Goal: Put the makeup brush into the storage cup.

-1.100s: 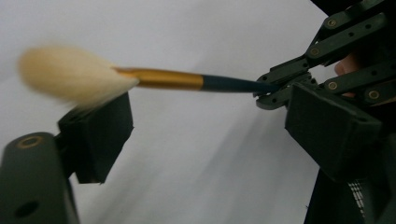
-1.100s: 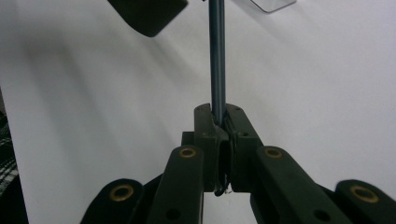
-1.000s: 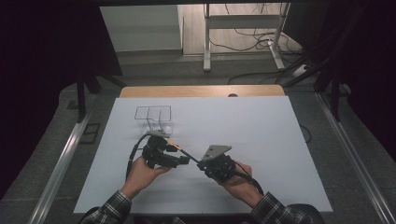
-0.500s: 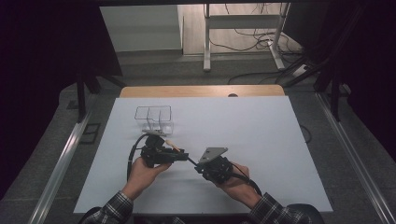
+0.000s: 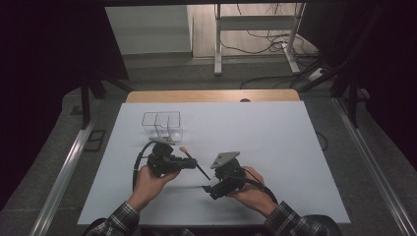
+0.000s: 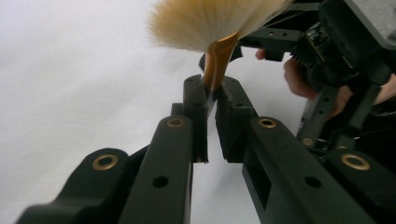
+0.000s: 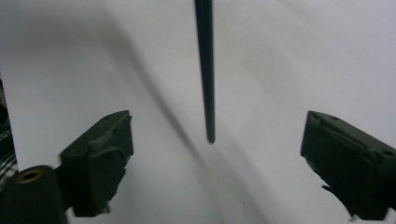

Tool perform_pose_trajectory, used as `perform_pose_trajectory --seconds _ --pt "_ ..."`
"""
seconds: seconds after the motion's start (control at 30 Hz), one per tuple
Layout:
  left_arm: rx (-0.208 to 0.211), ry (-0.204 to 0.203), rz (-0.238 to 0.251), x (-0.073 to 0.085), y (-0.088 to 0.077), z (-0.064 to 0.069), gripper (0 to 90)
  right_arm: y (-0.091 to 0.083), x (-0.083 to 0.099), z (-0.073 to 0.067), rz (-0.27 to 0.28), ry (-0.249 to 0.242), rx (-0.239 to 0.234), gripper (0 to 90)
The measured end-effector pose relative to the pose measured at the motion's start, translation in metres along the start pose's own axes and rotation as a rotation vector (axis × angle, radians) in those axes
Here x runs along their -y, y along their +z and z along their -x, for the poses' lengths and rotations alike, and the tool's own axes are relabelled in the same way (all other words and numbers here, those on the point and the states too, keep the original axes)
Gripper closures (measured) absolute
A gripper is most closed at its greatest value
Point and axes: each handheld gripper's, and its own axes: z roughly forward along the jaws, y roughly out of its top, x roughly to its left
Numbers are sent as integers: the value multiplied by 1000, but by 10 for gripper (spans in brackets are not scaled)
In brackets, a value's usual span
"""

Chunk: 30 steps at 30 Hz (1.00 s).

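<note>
brush: a makeup brush [image 5: 191,160] with a dark thin handle, gold ferrule and tan bristle head, held up off the white table [image 5: 275,147] between the two hands, about the middle of the near half

left gripper: left gripper [image 5: 189,162] has just clamped down, pads squeezed on the gold ferrule right under the bristles. In the left gripper view the fan of bristles [image 6: 210,21] sticks out past the jaw tips

right gripper: right gripper [image 5: 209,189] has just popped its jaws wide. In the right gripper view the dark handle end [image 7: 205,70] hangs down the middle of the gap, clear of both pads, so nothing is gripped there

handle direction: slants from the left gripper toward the right one, tail end just short of the right jaws in the high view

nearby stuff: a clear plastic organizer [image 5: 162,123] with compartments sits just beyond the left hand [image 5: 147,182], apart from the brush

room to move: loads of bare table to the right and far side; near edge is close under the forearms, left edge not far from the left hand

writing: no readable text or brand on the brush or grippers
</note>
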Motion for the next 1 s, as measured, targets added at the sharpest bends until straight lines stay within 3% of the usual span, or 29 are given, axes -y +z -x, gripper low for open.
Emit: perform_pose_trajectory --seconds 0.4,1.0 --pt "-69 23 4 1 -6 -1 829 -1 3 5 -20 -8 -8 28" --pt "-147 52 35 5 -21 -4 829 -10 11 18 -36 30 -17 12"
